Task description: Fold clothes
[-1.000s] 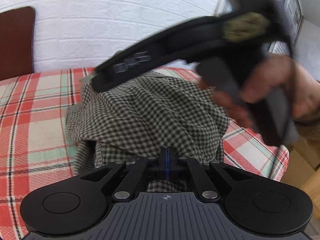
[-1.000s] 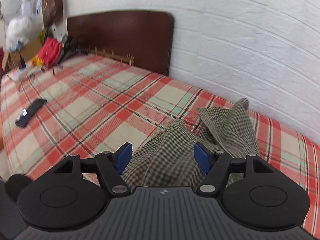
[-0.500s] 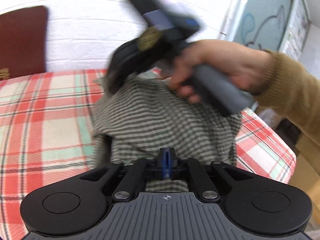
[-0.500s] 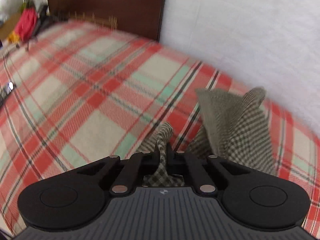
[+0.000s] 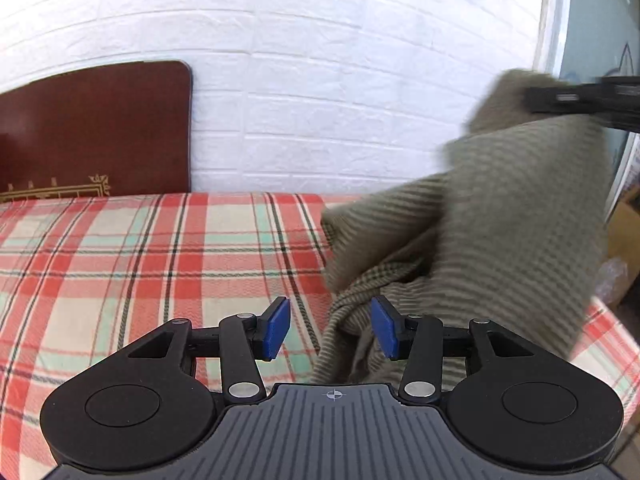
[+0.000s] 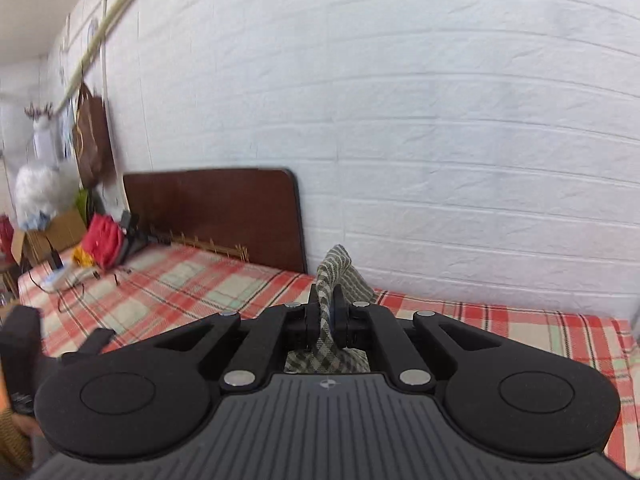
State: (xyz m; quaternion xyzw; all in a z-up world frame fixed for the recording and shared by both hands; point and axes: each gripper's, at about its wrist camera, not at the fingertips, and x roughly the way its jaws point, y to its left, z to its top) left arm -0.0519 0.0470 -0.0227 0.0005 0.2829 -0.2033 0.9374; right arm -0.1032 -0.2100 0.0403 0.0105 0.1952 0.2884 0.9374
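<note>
The green-and-white checked garment (image 5: 500,240) hangs blurred at the right of the left wrist view, lifted off the plaid bed sheet (image 5: 160,256). Its top corner is pinched by my right gripper (image 5: 560,98), seen at the upper right. In the right wrist view the right gripper (image 6: 327,312) is shut on a fold of the checked garment (image 6: 336,268), which sticks up between the fingers. My left gripper (image 5: 330,328) is low over the bed and its jaws are opening. The garment's lower edge hangs loose beside the right blue pad (image 5: 384,328), not pressed.
A dark brown headboard (image 5: 92,132) stands against the white brick wall (image 5: 320,80). At the bed's far end lie red cloth (image 6: 102,244), cables and a cardboard box (image 6: 52,232). A door frame (image 5: 548,40) and boxes flank the bed's right edge.
The left gripper went from shut on the garment to open, letting it go. The right gripper closed on a fold and lifted the garment up off the bed.
</note>
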